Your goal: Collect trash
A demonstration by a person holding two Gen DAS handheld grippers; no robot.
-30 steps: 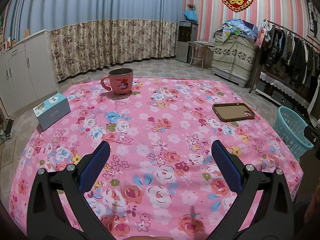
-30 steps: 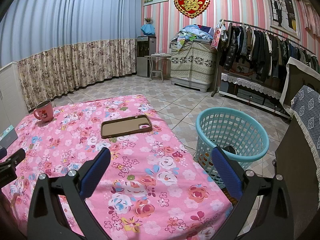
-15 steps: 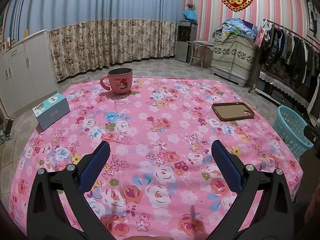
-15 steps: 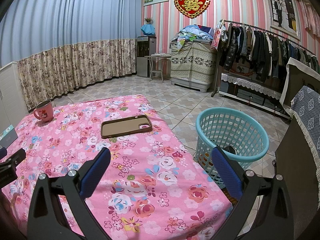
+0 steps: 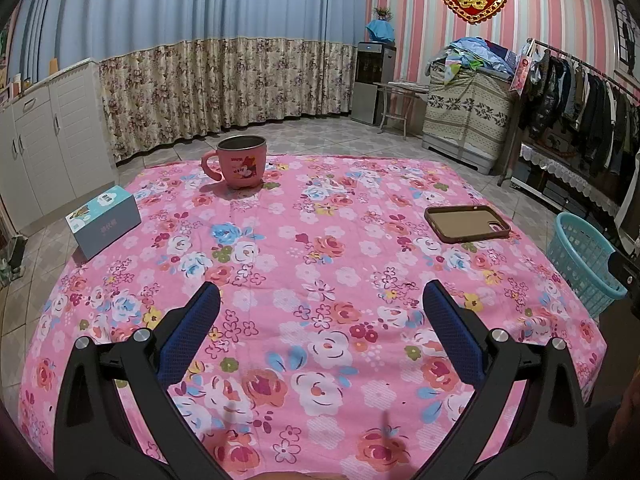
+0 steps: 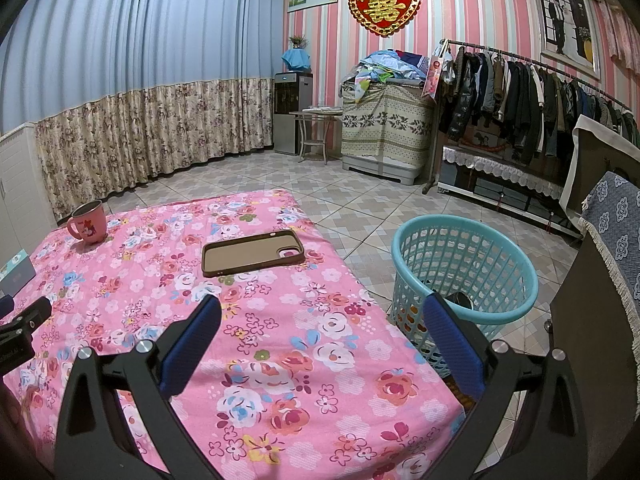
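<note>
Both grippers, left and right, hover with jaws spread, holding nothing. The teal basket stands on the floor beside the table. The box label is unreadable.

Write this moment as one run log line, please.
left gripper: open, empty | right gripper: open, empty | basket: beside table

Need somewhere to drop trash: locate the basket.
The basket stands on the floor off the table's right edge, beyond the right gripper.

Cloth centre bare; mug, box, case edge it.
</note>
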